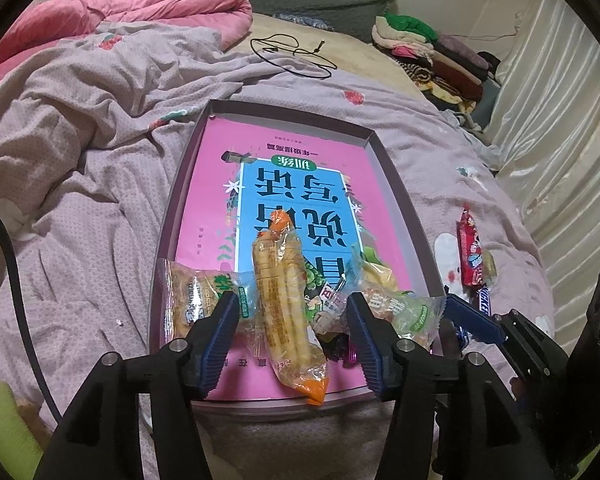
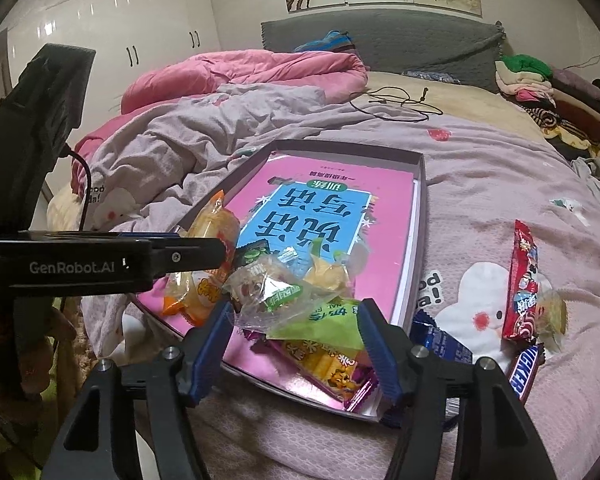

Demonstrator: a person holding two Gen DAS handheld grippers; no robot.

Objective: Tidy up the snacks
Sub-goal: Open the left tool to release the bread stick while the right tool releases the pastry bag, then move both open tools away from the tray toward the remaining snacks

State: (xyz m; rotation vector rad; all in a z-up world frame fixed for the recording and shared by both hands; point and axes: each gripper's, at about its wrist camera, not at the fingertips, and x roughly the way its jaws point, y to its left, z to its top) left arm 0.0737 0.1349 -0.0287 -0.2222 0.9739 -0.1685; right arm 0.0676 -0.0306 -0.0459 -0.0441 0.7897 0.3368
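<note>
A shallow box (image 1: 396, 184) with a pink book as its floor lies on the bed. Snacks are piled at its near end. My left gripper (image 1: 292, 300) is open, and a long orange-tipped packet of sticks (image 1: 288, 320) lies loose between its fingers. A clear packet (image 1: 196, 300) rests to its left. My right gripper (image 2: 296, 306) is also open, poised over a clear green-labelled packet (image 2: 276, 292) and a yellow and purple packet (image 2: 332, 364) in the box (image 2: 420, 200). On the sheet outside lie a red packet (image 2: 522, 284), a Snickers bar (image 2: 524, 372) and a blue packet (image 2: 440, 344).
Rumpled lilac sheets and a pink quilt (image 1: 140, 12) fill the left side of the bed. A black cable (image 1: 292, 52) lies beyond the box. Folded clothes (image 1: 428, 48) are stacked at the far right by a pale curtain (image 1: 560, 140). White wardrobes (image 2: 120, 20) stand behind.
</note>
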